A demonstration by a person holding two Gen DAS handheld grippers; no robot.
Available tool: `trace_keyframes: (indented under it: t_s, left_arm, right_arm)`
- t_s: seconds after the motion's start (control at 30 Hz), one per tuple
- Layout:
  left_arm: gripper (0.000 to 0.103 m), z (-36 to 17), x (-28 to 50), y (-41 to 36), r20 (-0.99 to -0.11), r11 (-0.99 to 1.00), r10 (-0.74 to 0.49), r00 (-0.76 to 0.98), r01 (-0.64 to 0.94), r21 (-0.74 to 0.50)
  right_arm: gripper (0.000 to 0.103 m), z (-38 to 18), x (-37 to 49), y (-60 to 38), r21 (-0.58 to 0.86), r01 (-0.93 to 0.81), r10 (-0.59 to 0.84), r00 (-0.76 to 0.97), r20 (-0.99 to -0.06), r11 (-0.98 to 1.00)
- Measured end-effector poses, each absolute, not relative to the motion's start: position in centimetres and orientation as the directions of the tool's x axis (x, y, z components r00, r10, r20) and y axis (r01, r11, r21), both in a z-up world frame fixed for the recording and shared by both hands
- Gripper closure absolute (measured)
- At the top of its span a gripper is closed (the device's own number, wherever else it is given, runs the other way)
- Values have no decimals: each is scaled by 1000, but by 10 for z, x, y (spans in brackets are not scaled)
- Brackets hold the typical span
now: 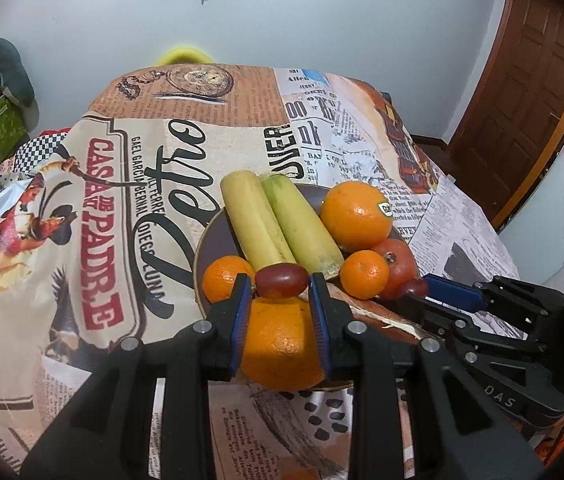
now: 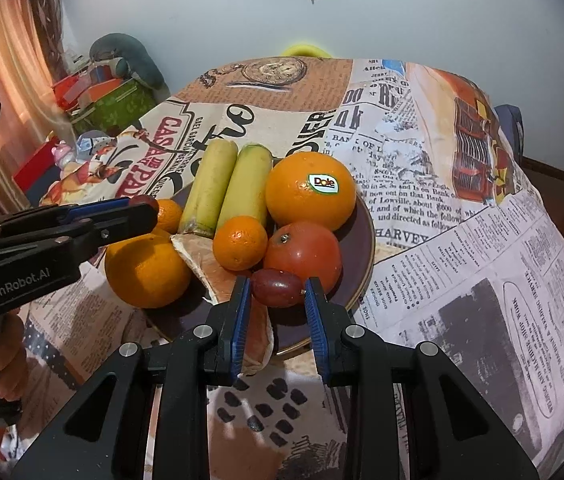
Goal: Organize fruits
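Note:
A dark plate (image 1: 218, 224) (image 2: 361, 236) holds two bananas (image 1: 282, 220) (image 2: 226, 184), a stickered orange (image 1: 355, 210) (image 2: 309, 190), a second big orange (image 1: 278, 344) (image 2: 148, 268), two mandarins (image 1: 363, 274) (image 2: 240, 242), a tomato (image 2: 301, 254) and a grapefruit wedge (image 2: 210, 264). My left gripper (image 1: 281, 284) is shut on a red grape (image 1: 282, 280) above the near orange. My right gripper (image 2: 277, 286) is shut on another red grape (image 2: 278, 287) (image 1: 415, 286) in front of the tomato.
The table wears a newspaper-print cloth (image 1: 122, 200) (image 2: 461, 240). Boxes and a grey cushion (image 2: 122, 60) sit at the far left. A wooden door (image 1: 521, 100) stands at the right. A yellow chair back (image 1: 184, 56) shows behind the table.

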State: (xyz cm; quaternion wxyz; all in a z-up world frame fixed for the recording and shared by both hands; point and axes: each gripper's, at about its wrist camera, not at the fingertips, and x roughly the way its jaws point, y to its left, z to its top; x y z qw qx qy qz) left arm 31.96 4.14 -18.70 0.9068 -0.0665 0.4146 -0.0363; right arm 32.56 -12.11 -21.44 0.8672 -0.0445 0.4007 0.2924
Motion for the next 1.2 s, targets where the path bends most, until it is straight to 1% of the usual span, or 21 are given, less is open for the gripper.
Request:
trace_keyframes:
  t_s: [0.03, 0.1, 0.13, 0.4, 0.57, 0.77, 0.93, 1.13, 1.2]
  left_arm:
    - [74, -188, 320, 41, -750, 988, -127, 649, 13, -157]
    - [67, -188, 321, 41, -752, 985, -138, 645, 14, -169]
    - [66, -187, 320, 41, -750, 985, -139, 646, 14, -170]
    - [66, -164, 298, 45, -719, 987, -117, 685, 3, -158]
    - [66, -135, 274, 49, -672, 988, -101, 734, -7, -157]
    - [66, -85, 231, 49, -578, 990, -62, 814, -21, -136]
    - [66, -37, 184, 44, -466, 992, -43, 883, -19, -126]
    - [66, 10, 131, 32, -336, 994, -43, 941, 6, -111]
    - [66, 22, 113, 27, -297, 995, -37, 954, 8, -97]
  right_arm:
    - [75, -215, 326, -121, 154, -541, 467, 509, -723, 827]
    - [65, -214, 326, -121, 143, -532, 455, 521, -722, 835]
    - [64, -214, 327, -121, 139, -530, 453, 526, -720, 837]
    - [64, -188, 312, -129, 130, -532, 467, 570, -676, 837]
    - [64, -153, 292, -137, 122, -531, 484, 624, -614, 839]
    - [64, -104, 259, -149, 114, -526, 504, 695, -513, 843]
    - [64, -60, 217, -157, 88, -525, 513, 760, -400, 846]
    - [63, -26, 173, -165, 69, -522, 519, 808, -278, 850]
    - [60, -19, 160, -168, 61, -512, 510, 825, -244, 857]
